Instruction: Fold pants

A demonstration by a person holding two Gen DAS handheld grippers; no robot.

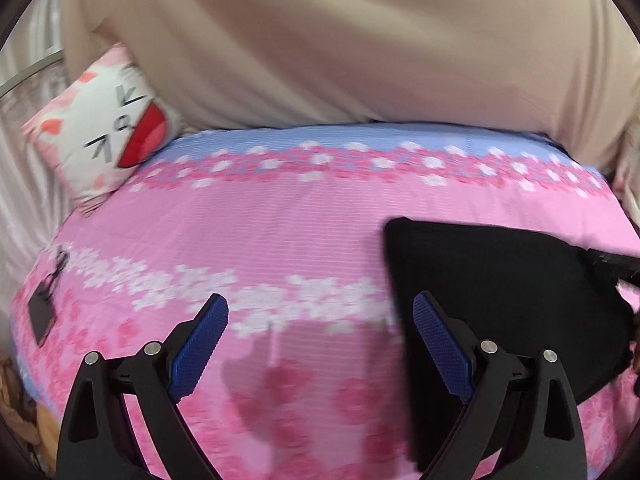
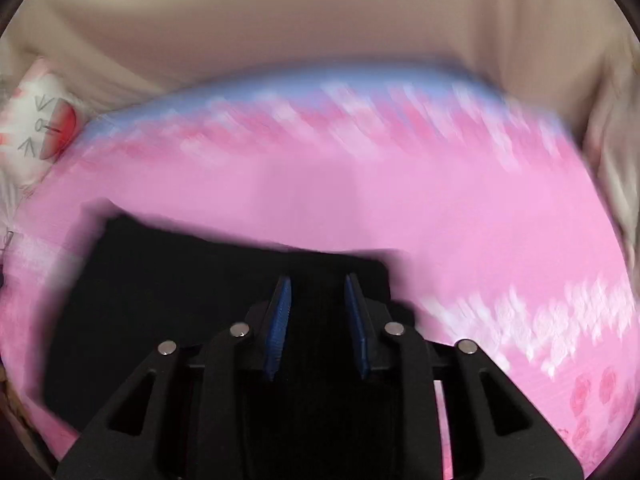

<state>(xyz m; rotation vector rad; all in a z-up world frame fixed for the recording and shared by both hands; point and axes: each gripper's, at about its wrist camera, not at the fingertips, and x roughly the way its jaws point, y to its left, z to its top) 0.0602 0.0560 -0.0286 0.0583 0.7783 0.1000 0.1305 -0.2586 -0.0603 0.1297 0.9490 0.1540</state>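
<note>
The black pants lie folded into a compact block on the pink flowered bed cover. In the left wrist view they are at the right, and my left gripper hangs open and empty above the cover, its right finger over the pants' left edge. In the blurred right wrist view the pants fill the lower left. My right gripper is over their right part, jaws partly closed with black cloth between the blue pads. It also shows at the right edge of the left wrist view.
A white and pink cat-face pillow leans at the bed's far left. A small black tag with a cord lies on the cover at the left. A person in a beige top stands across the bed.
</note>
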